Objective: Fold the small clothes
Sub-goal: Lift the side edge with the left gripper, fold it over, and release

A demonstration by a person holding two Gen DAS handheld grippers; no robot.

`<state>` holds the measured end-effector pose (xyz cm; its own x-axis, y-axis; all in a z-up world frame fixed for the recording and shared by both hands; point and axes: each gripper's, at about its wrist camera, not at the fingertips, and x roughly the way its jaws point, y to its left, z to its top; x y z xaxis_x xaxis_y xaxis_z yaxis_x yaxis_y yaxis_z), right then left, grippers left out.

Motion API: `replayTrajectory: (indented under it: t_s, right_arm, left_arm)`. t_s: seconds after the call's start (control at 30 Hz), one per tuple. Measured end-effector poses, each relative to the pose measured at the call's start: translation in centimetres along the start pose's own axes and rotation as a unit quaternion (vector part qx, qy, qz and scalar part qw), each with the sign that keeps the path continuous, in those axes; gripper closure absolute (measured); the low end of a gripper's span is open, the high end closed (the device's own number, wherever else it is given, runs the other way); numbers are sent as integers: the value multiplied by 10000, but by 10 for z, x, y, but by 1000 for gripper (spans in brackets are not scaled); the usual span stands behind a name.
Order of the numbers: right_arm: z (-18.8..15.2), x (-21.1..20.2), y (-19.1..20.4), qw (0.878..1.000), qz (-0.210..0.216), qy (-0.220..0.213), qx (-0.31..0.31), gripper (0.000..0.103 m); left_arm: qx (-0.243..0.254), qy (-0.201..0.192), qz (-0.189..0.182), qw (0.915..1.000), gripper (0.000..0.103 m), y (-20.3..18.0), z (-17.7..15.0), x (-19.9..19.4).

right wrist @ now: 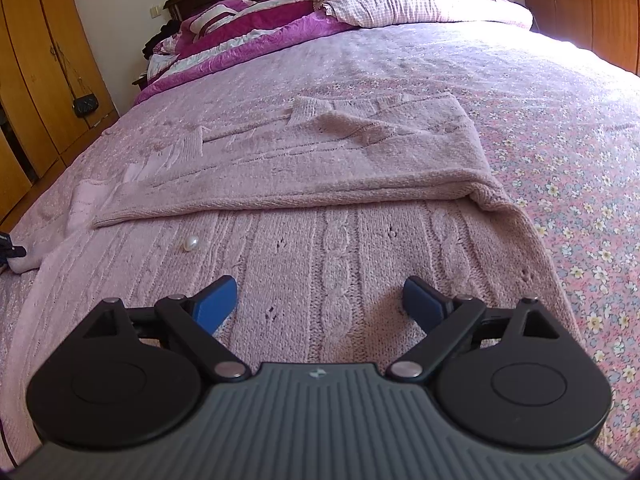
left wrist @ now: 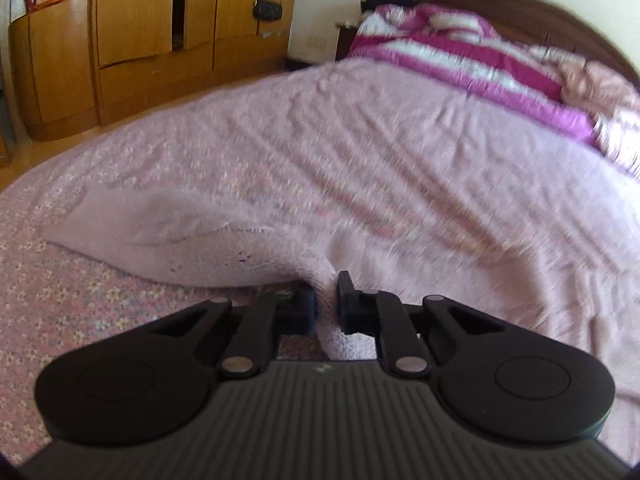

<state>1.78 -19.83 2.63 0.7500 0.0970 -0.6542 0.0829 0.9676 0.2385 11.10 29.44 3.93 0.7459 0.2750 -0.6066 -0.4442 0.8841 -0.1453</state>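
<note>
My left claw is pinched tight on the pink sweater's edge on the bed. My right claw gapes empty over its knit, the folded band lying crosswise beyond.

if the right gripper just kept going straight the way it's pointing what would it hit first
Most likely the pink knitted sweater itself. The right gripper, jaws open and empty, points down at the cable-knit panel just ahead of its fingertips. The folded-over layer lies farther on; depth is hard to judge in this fisheye view.
</note>
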Motion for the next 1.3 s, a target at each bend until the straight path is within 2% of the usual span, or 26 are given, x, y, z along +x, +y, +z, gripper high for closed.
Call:
replayTrajectory:
  t_s: [0.17, 0.33, 0.5, 0.6, 0.73, 0.83, 0.97, 1.1, 1.2, 1.27, 1.3]
  right_arm:
    - [0, -2, -3, 10000, 35, -7, 12, 9]
    - [-1, -5, -6, 9999, 64, -46, 142, 9]
    - [-1, -8, -7, 9996, 96, -70, 264, 9]
    - [-2, -10, -10, 9993, 132, -98, 324, 9]
    - [-4, -12, -13, 9990, 184, -134, 386, 9]
    - [-5, -13, -16, 9987, 225, -152, 428, 9]
    - [-6, -15, -21, 9982, 291, -167, 489, 9]
    - [-4, -14, -20, 9987, 320, -103, 389, 9]
    - [-1, -13, -18, 9985, 378, -55, 383, 9]
    - [3, -12, -17, 9979, 481, -24, 432, 9]
    - [5, -12, -15, 9975, 543, -8, 453, 9]
  left_arm:
    - [106, -499, -463, 9976, 91, -14, 7, -37]
    - [262, -866, -992, 9909, 91, -45, 10, -74]
    - [489, -1011, -1682, 9793, 91, -87, 6, -105]
    - [717, -1022, -1965, 9725, 91, -117, -6, -121]
    - [1068, -845, -2273, 9643, 91, -156, -32, -124]
    - [1154, -498, -2427, 9619, 91, -177, -52, -117]
    - [1596, -396, -2296, 9593, 91, -201, -83, -113]
    - [1810, 123, -2264, 9570, 87, -206, -106, -100]
    - [1736, 479, -2260, 9573, 75, -197, -114, -95]
    - [1700, 560, -2321, 9561, 64, -191, -116, -99]
    - [1718, 566, -2321, 9557, 62, -187, -116, -102]
